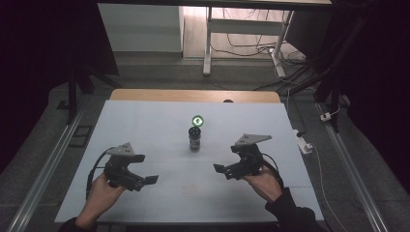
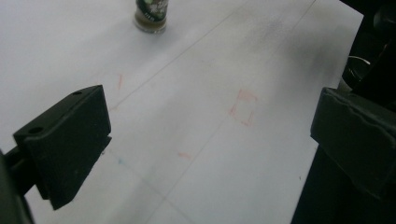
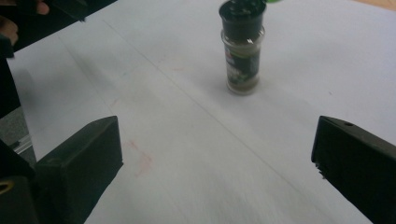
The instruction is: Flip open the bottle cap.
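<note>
A small glass spice jar [image 1: 195,137] with a black shaker top stands upright mid-table, also seen in the right gripper view [image 3: 241,51] and at the top edge of the left gripper view [image 2: 151,16]. A round green cap [image 1: 197,120] lies on the table just behind the jar. My left gripper [image 1: 147,170] is at the front left, open, with nothing between its jaws [image 2: 205,140]. My right gripper [image 1: 223,170] is at the front right, open and empty too [image 3: 215,154], with the jar ahead of it. Both grippers are well apart from the jar.
The white table top [image 1: 145,125] carries faint red marks [image 2: 243,107]. A wooden strip [image 1: 193,95] runs along its far edge. Beyond stand desk legs [image 1: 208,43] and floor cables [image 1: 251,46]. A white power strip [image 1: 303,142] lies off the right edge.
</note>
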Demonstrator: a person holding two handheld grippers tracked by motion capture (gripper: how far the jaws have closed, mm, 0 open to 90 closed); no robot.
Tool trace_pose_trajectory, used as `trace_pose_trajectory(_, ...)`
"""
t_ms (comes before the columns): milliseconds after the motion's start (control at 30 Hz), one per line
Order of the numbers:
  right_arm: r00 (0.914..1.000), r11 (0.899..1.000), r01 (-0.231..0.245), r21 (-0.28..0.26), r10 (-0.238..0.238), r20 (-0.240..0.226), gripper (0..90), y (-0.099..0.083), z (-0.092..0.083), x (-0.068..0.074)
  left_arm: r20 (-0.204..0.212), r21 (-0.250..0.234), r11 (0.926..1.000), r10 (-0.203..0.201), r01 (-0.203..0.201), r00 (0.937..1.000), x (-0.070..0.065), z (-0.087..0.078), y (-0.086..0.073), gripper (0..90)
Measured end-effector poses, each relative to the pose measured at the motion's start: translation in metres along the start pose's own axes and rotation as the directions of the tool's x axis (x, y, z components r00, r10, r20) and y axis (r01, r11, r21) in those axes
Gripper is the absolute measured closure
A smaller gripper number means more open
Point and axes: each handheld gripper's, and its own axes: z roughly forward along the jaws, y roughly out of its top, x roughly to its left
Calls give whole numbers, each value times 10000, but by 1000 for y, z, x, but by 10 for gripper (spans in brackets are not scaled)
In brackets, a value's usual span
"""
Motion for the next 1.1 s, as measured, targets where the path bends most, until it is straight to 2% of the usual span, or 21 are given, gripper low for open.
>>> trace_pose_trajectory(333,9961,9985,-401,-369,428,772,0,-30,-44,-9,-579,-537,9974,-522,491,9970,-3,-35,-33,0)
trace_pose_trajectory(600,9831,9953,-779,-583,864,1614,0,-58,-74,-18,-1063,-832,9936,-855,768,9906,-2,-54,-54,0)
trace_pose_trajectory(733,9722,9924,-1048,-639,1157,2034,0,-72,-87,-21,-1503,-926,9922,-969,836,9839,-4,-62,-62,0)
trace_pose_trajectory(867,9617,9899,-1273,-621,1385,2365,0,-84,-98,-24,-1751,-842,9911,-1166,1031,9776,-4,-68,-72,0)
trace_pose_trajectory(1100,9471,9833,-1794,-314,1813,2647,0,-100,-108,-27,-2259,-582,9891,-1448,1350,9633,-4,-75,-83,0)
